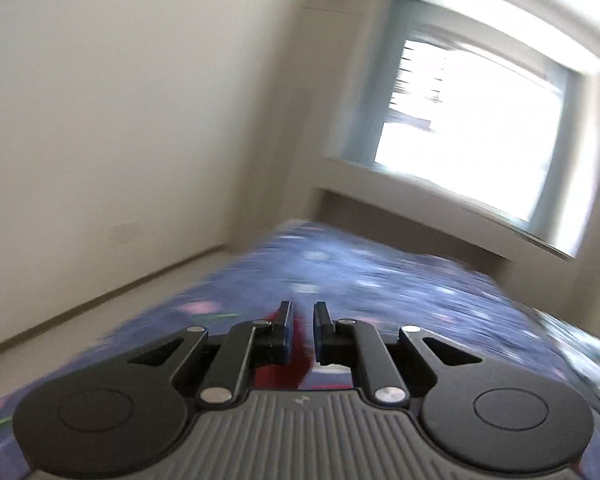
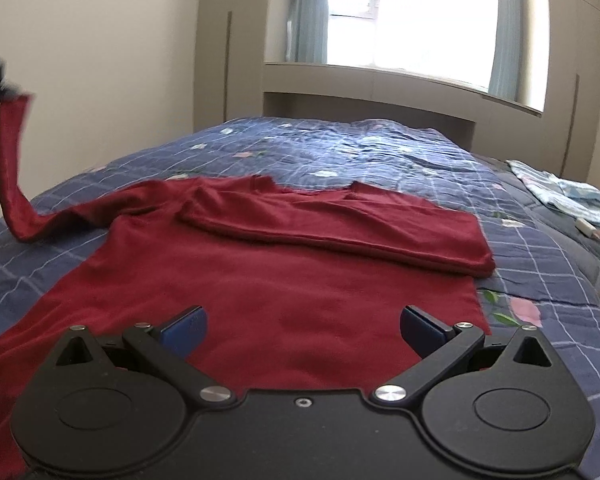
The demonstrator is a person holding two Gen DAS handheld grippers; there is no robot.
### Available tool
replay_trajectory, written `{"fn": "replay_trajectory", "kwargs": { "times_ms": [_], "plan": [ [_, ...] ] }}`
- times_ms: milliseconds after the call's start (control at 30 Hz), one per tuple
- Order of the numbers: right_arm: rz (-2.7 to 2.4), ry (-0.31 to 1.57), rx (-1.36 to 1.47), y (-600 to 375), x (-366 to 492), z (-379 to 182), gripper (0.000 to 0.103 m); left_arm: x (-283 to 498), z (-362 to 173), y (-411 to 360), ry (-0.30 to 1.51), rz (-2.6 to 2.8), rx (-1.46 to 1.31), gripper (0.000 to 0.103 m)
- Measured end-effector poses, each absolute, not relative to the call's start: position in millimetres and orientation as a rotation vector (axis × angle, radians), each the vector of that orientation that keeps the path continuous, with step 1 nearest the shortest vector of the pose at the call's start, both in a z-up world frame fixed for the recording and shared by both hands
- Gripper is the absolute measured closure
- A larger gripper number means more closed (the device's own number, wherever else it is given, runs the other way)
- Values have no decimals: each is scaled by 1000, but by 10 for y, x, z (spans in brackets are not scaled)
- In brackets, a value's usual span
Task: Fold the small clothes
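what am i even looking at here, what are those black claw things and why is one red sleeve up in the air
The black claws are two hand-held grippers; a person carries one in each hand, and each has a camera looking out along its fingers. The blurred picture comes from the left gripper, whose jaws are pinched on red cloth. The sharper one comes from the right gripper, open and empty above a dark red long-sleeved shirt spread on a bed with a blue checked quilt. At that picture's left edge the left gripper is lifting the shirt's sleeve off the bed. The other sleeve is already folded across the chest. Pale blue clothes lie at the right.
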State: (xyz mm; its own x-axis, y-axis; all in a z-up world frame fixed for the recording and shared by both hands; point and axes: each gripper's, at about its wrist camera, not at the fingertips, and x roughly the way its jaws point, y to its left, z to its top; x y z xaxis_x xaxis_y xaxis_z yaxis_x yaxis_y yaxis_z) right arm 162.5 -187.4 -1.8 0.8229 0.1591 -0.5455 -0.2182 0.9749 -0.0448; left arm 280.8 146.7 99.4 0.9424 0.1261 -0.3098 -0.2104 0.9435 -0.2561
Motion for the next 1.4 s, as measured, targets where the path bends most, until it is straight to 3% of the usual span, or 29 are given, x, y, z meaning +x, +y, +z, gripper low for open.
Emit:
{"fn": "replay_trajectory", "kwargs": {
  "times_ms": [267, 467, 533, 600, 667, 733, 800, 967, 1267, 1400],
  "plan": [
    [98, 567, -73, -2294, 1580, 23, 1, 3260, 632, 91, 433, -211, -130, 95],
    [41, 596, -49, -2583, 1519, -22, 1, 3380, -5, -150, 629, -290, -232, 94],
    [40, 607, -41, -2636, 1518, -39, 1, 3392, -115, -92, 652, -266, -259, 82],
    [48, 617, -32, -2658, 1534, -57, 1, 3334, -183, 19, 657, -225, -251, 49],
    [54, 623, -26, -2628, 1585, -77, 1, 3222, -220, 148, 640, -169, -243, 36],
    [67, 626, -27, -2576, 1649, -96, 1, 3165, -225, 254, 634, -132, -225, 31],
    [88, 625, -31, -2500, 1723, -100, 1, 3077, -240, 402, 630, -82, -206, 16],
    [212, 637, 18, -2268, 2028, -40, 1, 2803, -164, 774, 599, 66, -177, 1],
    [608, 720, 166, -1403, 2890, 64, 1, 2418, -224, 1396, 623, 281, -167, 1],
    [736, 756, 129, -838, 3286, -1, 14, 2403, -325, 1547, 653, 304, -202, 1]
  ]
}}
